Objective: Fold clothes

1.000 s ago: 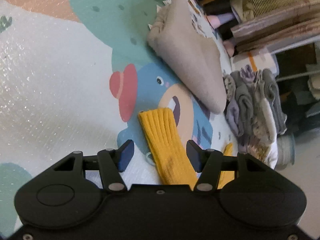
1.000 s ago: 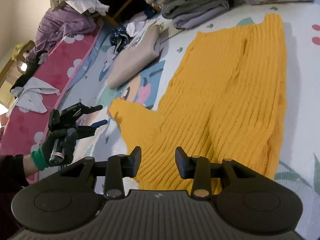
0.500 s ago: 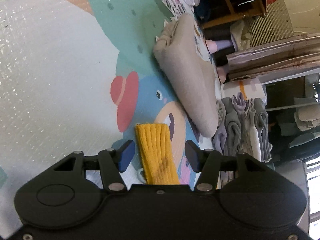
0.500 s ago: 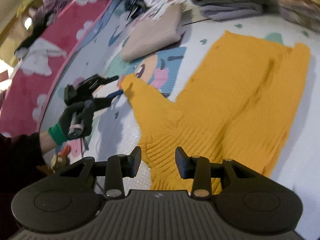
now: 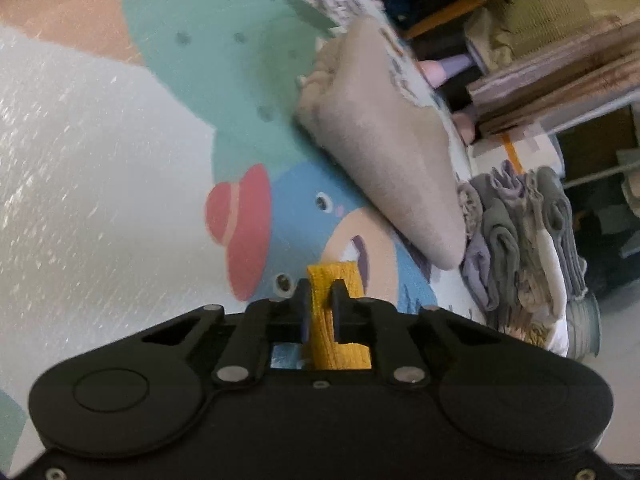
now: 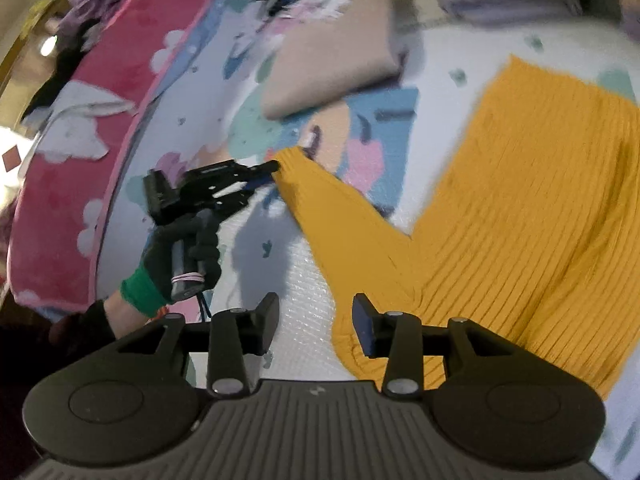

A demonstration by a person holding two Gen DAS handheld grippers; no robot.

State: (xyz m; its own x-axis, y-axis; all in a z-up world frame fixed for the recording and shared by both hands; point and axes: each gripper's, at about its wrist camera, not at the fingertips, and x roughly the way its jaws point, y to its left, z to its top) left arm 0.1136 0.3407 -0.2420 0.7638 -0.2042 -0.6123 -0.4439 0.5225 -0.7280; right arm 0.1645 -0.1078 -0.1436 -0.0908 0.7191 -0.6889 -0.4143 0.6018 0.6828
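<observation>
A yellow ribbed sweater lies spread on the printed play mat, one sleeve stretched out to the left. My left gripper is shut on the cuff of that sleeve; the right wrist view shows the same gripper pinching the sleeve cuff, held by a gloved hand. My right gripper hovers above the sweater's lower left corner, its jaws opening with nothing pressed between them.
A folded beige garment lies on the mat beyond the sleeve. A stack of folded grey and lilac clothes sits to its right. A pink cloud-print cushion borders the mat on the left, with furniture and clutter behind.
My left gripper moved forward over the sleeve cuff and shut on it. My right gripper lifted and swung left, so the sweater now sits lower right in its view.
</observation>
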